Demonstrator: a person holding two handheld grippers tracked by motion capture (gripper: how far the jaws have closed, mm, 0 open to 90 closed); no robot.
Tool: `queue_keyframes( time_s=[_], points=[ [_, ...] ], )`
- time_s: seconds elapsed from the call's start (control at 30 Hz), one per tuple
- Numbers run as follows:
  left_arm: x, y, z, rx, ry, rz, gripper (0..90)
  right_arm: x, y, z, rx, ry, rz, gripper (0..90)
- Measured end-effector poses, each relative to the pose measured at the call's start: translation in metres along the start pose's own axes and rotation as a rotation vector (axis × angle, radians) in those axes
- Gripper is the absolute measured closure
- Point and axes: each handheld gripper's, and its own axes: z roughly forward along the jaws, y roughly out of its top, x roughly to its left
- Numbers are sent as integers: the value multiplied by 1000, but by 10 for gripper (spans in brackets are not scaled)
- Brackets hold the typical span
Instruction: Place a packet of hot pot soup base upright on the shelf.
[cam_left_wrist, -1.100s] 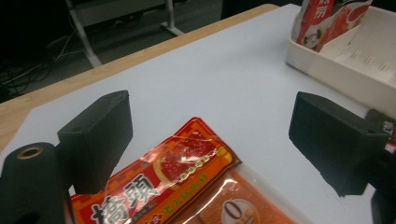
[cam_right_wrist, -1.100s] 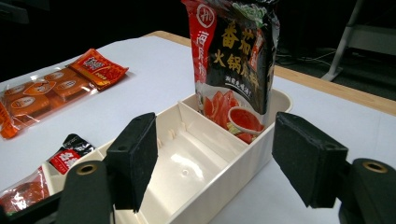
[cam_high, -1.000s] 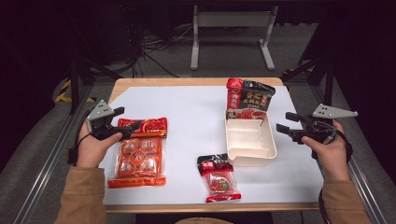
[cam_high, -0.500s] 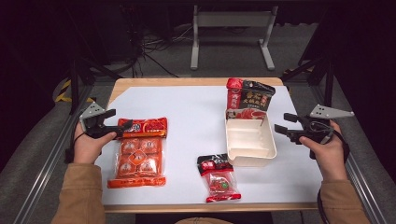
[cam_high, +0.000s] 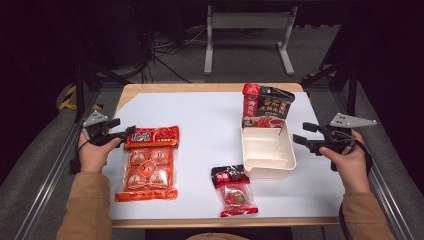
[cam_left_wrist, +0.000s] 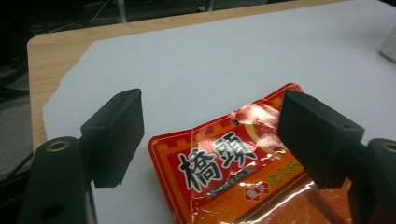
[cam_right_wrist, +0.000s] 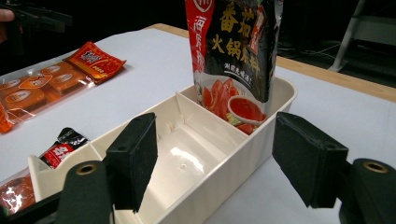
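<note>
left gripper (cam_high: 126, 135) at the far end of the orange snack pack (cam_high: 149, 162), jaws wide and just been closing, header edge between them, not pinched | pack on the left, long axis near-to-far | right gripper (cam_high: 299, 134) wide, empty, beside the tray (cam_high: 267, 172), well apart

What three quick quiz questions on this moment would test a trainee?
1. True or false: the left gripper is clamped on the orange snack pack.
2. Which packet stands in the far compartment of the cream divided tray? A) small red packet B) hotpot base pouch
3. The right gripper hovers open beside the ____.

Key: 1 false, the pack's top edge lies between open jaws; 2 B; 3 tray.
</note>
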Motion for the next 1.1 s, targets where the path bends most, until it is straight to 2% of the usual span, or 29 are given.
queue_keyframes(
  time_s=[0.13,0.27,0.37,0.6,0.9,1.1],
  points=[
    [7,-4,8,12,20,-25,251,0,-1,0,2,3,2,312],
    [10,-7,14,25,18,-42,254,1,-2,2,5,8,3,312],
    [16,-12,22,29,-20,-58,240,1,-3,5,13,16,10,310],
    [19,-17,29,94,-17,-69,258,2,-3,6,16,19,11,306],
    [21,-22,35,168,-55,-101,269,2,-4,8,23,26,15,303],
    [19,-24,37,183,-98,-107,302,2,-5,9,29,25,14,300]
  ],
)
